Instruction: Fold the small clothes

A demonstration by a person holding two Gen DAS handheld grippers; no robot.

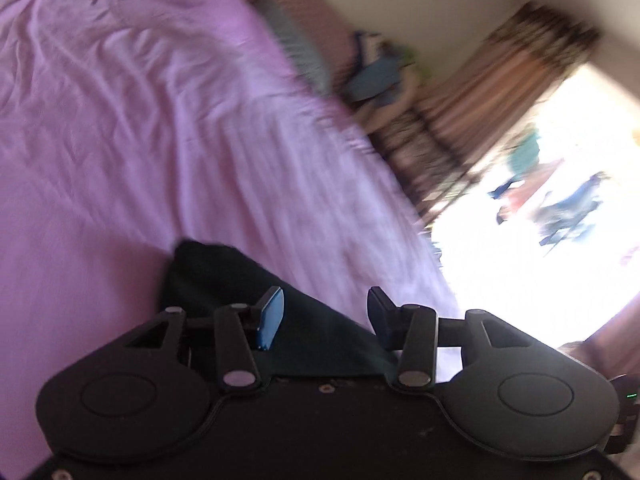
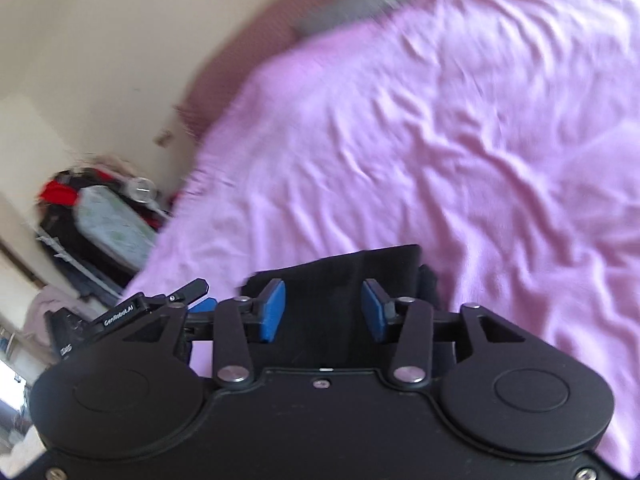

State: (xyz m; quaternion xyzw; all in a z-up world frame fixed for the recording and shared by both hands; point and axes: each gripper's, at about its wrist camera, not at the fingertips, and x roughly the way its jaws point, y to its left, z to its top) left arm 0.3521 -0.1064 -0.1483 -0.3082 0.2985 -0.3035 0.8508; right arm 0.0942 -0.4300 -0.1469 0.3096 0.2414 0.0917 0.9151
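Black folded garment [image 2: 352, 272] lies flat on the pink bedsheet [image 2: 460, 140], with left tool [image 1: 326, 316] and right tool [image 2: 324, 312] both released, gripping nothing.

Black garment [image 2: 360, 276] on plain pink sheet [image 2: 440, 140]; striped brown curtain [image 1: 500, 88].

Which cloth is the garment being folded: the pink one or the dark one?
The dark cloth, small and lying on the pink sheet just ahead of the gripper; the pink sheet covers the whole bed.
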